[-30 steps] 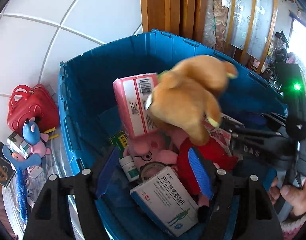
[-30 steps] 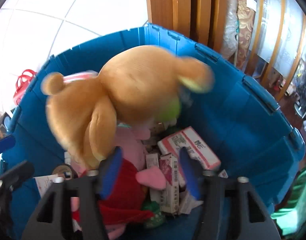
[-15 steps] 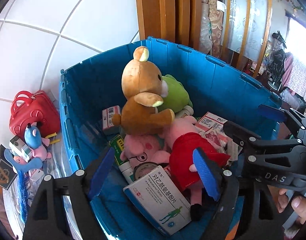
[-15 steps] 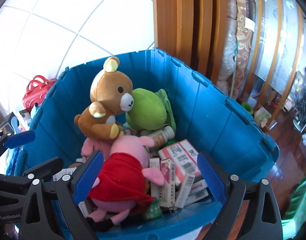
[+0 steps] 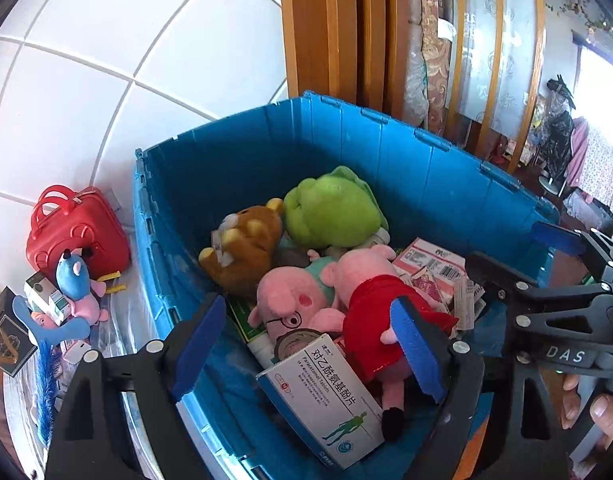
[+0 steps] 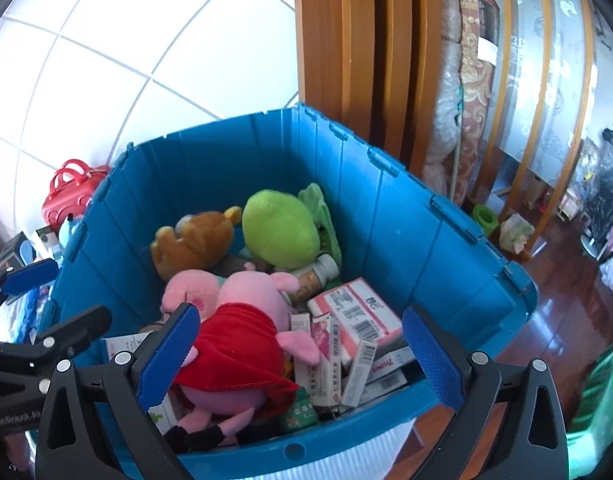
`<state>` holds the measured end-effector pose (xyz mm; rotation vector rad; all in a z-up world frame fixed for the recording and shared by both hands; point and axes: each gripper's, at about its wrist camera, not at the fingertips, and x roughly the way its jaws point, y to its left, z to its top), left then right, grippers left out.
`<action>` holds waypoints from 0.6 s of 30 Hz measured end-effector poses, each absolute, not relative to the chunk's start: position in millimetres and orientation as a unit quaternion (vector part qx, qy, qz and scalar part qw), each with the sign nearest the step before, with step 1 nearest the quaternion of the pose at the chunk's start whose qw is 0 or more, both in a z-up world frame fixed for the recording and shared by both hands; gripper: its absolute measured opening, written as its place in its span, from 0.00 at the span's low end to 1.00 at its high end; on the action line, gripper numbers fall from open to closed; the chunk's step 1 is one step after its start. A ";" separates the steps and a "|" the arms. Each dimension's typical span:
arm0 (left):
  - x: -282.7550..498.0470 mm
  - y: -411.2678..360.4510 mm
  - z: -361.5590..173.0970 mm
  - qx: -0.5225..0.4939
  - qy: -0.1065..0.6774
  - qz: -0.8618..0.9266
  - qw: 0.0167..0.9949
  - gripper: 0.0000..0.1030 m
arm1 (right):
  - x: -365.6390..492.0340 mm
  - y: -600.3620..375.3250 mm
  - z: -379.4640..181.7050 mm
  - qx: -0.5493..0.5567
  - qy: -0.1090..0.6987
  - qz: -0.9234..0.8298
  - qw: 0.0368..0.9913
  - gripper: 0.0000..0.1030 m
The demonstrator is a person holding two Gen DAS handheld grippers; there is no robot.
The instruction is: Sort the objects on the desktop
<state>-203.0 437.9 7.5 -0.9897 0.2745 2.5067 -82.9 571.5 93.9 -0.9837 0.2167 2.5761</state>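
The left gripper [image 5: 306,344] and right gripper [image 6: 302,356] were black plastic frames with silver screws and textured blue pads [image 6: 432,360]. White "DAS" lettering marked the right one's side; bare fingers [image 5: 604,412] showed behind it.

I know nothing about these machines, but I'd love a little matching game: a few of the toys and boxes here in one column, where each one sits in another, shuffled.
Things:
1. brown bear
2. red case
3. paracetamol box
4. green plush

Places:
A. outside the blue bin, by the tiled wall
B. bin's near edge, between the left gripper's fingers
C. in the bin, beside the bear, toward the far wall
D. in the bin, near its left wall

Pairs: 1-D, 2-A, 3-B, 4-C
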 end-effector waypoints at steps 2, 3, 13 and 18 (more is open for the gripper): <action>-196.9 431.0 12.3 -0.342 0.098 0.911 0.208 0.82 | -78.4 566.1 98.8 -0.341 0.073 0.918 0.187 1.00; -193.3 427.1 14.8 -0.335 0.098 0.914 0.206 0.82 | -76.0 562.3 101.5 -0.336 0.071 0.920 0.188 1.00; -161.4 357.0 35.1 -0.291 0.062 0.930 0.215 0.82 | -52.0 491.8 126.5 -0.296 0.038 0.934 0.196 1.00; -147.5 312.5 33.1 -0.289 0.060 0.934 0.199 0.82 | -44.2 446.8 132.4 -0.283 0.029 0.938 0.197 1.00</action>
